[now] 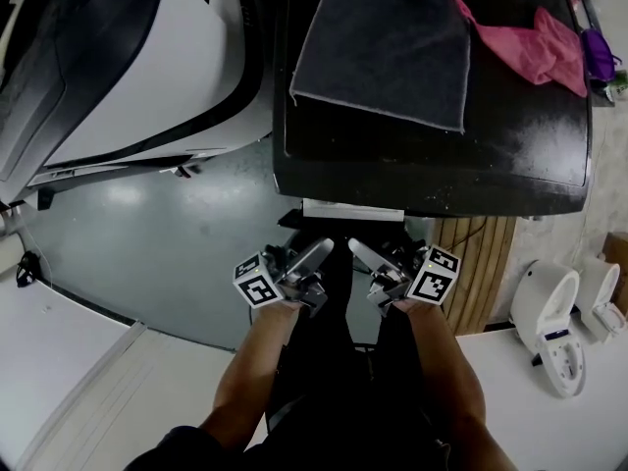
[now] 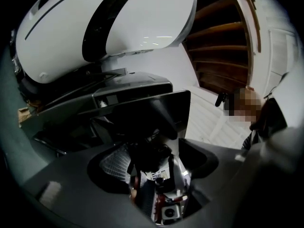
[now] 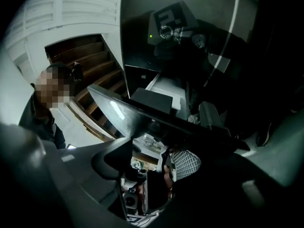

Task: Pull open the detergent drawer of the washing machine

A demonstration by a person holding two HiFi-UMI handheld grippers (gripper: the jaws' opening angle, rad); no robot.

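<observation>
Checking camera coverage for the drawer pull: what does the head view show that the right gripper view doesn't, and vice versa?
Head view only: the gray towel and pink cloth lying on top of the washing machine, plus the left gripper and right gripper side by side below it.
Right gripper view only: a person standing by the stairs, and a marker cube's reflection in the machine's dark front.
Both: the white detergent drawer standing out from the machine's front, and the wooden stairs.
</observation>
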